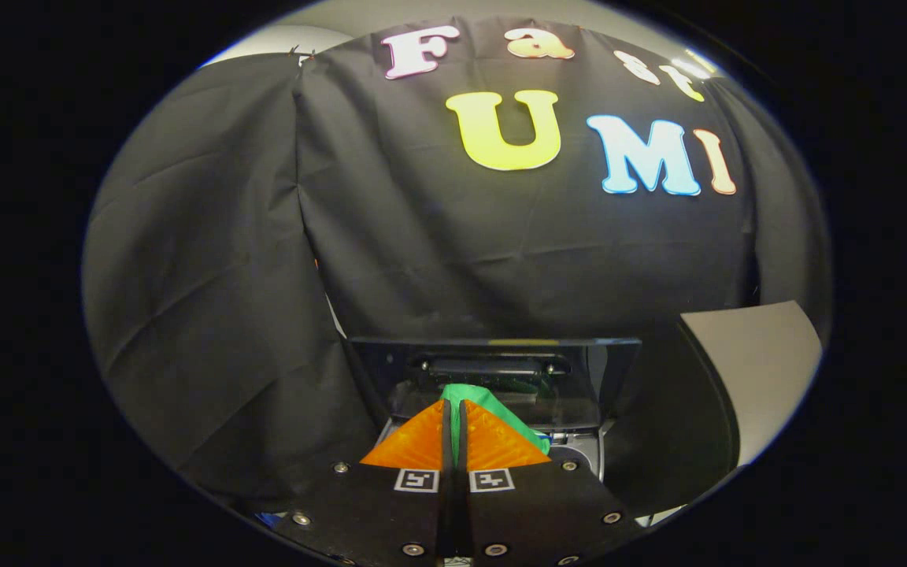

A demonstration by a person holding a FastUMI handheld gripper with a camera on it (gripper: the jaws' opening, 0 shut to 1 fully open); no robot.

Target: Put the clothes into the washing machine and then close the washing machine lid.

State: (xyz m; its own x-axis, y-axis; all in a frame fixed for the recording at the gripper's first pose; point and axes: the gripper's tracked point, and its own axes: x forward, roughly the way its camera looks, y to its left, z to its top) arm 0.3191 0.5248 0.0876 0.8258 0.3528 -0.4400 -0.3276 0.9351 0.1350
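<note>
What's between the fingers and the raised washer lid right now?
In the gripper view, a green cloth: the gripper is pinched shut on it, and it sticks out past the fingers toward the raised lid of the washing machine.

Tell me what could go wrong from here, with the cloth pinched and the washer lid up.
1. The hand-held gripper holds the green cloth only by a fold; the rest trails beside the fingers and might snag on the washer's rim.
2. The raised lid stands just ahead of the fingers, so a forward push could knock it.
3. If cloth drapes over the opening's edge, the lid may not close fully.
</note>
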